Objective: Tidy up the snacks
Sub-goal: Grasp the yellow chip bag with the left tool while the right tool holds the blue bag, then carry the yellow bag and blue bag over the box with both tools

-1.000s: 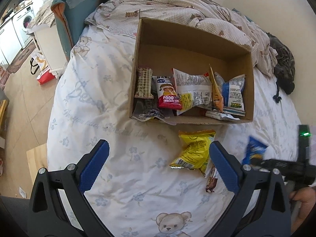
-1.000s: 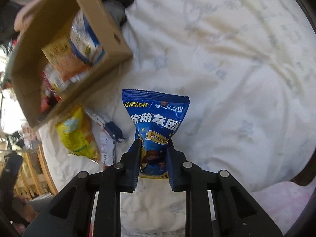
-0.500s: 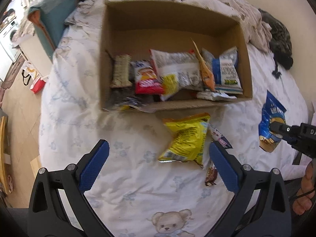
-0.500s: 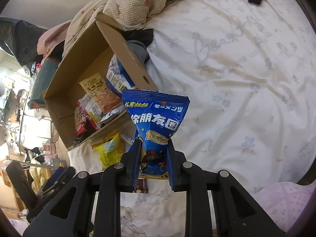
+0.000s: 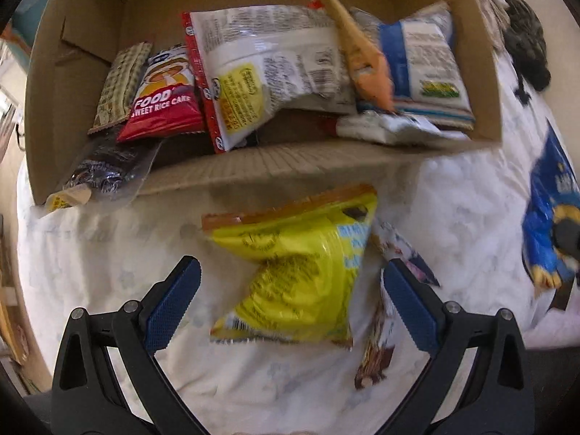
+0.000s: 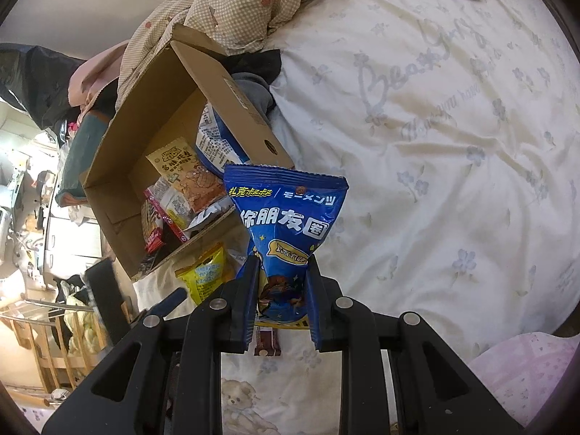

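Note:
A cardboard box [image 5: 253, 170] lies on the bed with several snack packets inside; it also shows in the right wrist view [image 6: 232, 87]. A yellow snack bag [image 5: 301, 272] lies on the sheet just in front of the box, between the fingers of my open left gripper [image 5: 286, 301]. A small brown-and-white packet [image 5: 377, 348] lies beside it on the right. My right gripper [image 6: 281, 301] is shut on a blue snack bag [image 6: 286, 217] and holds it above the sheet near the box's corner. That blue bag shows at the right edge of the left wrist view [image 5: 547, 224].
A white floral bedsheet [image 6: 453, 145] covers the bed. A checked quilt [image 6: 261, 3] lies bunched behind the box. Dark clothing [image 5: 525, 32] lies to the right of the box. A pink cloth [image 6: 522, 373] is at the near right. Furniture and floor lie off the bed's left side.
My left gripper has moved forward and down toward the yellow bag and the box. My right gripper has carried the blue bag up and closer to the box.

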Demonstrator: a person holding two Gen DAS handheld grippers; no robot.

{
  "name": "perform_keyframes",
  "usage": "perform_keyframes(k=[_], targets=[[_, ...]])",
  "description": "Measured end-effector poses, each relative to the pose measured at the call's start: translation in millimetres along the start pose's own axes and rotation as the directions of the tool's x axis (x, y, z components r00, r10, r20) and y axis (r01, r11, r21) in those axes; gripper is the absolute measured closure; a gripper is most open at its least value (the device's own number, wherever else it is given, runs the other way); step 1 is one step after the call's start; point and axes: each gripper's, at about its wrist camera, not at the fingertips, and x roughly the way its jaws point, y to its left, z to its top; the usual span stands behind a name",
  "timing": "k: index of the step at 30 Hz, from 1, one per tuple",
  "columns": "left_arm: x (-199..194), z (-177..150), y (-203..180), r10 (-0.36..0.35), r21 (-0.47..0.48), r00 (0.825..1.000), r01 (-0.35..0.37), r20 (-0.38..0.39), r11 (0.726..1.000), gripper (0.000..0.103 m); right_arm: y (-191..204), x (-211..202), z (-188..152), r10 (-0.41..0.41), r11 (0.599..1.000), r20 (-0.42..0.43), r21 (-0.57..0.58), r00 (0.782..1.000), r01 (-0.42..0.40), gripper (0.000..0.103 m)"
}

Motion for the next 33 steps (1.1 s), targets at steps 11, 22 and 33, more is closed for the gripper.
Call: perform_keyframes(k=[11,22,33], targets=[[0,-8,14,-0.028,-0.045,1.000,0.027,-0.004,0.999,0.061,15,3,2,-0.014,0.999,0.018,-0.046,1.000,0.015,0.078],[-38,-29,44,0.049,-0.037,0.999,-0.049,0.012,0.998,0.062,17,2,-2,-0.030,0.998,0.026,-0.063,0.999,0.032,0.078],[-83,-60,74,0.121,-0.081,0.991,-0.116,0.061,0.990,0.062,21,-7,-14,-0.035,0.994,0.047,-0.105,0.998,0.040,0.078]])
